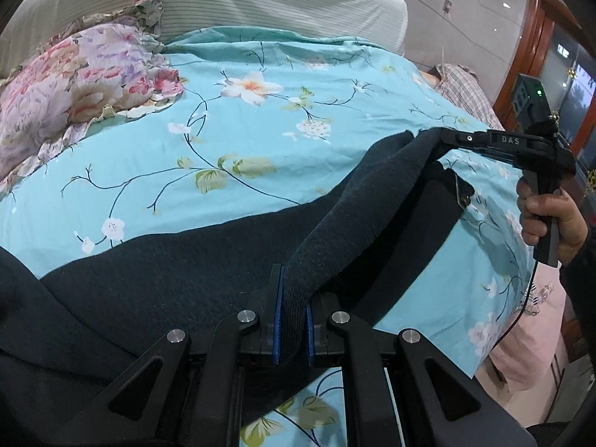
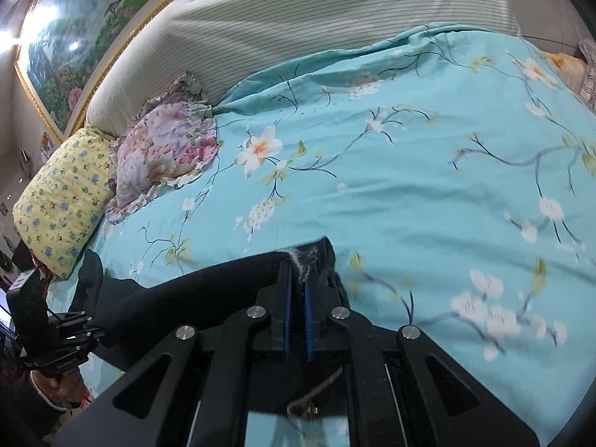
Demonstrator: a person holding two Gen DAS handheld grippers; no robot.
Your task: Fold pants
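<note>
Dark navy pants (image 1: 167,272) lie across the near part of a bed with a turquoise floral cover (image 1: 260,130). My left gripper (image 1: 292,294) is shut on a fold of the pants' edge, lifted off the cover. My right gripper (image 1: 443,138) shows at the right of the left wrist view, shut on the far end of the same raised edge, so the cloth stretches between the two. In the right wrist view my right gripper (image 2: 298,283) is shut on the pants (image 2: 208,287), with fuzzy lining showing at its tips. The left gripper (image 2: 93,329) shows at the lower left.
A pink floral pillow (image 1: 74,85) and a yellow patterned pillow (image 2: 63,193) lie at the head of the bed. A striped headboard cushion (image 2: 298,26) stands behind. A framed landscape picture (image 2: 74,37) hangs above. The bed's right edge (image 1: 495,327) drops off near a wooden door (image 1: 536,56).
</note>
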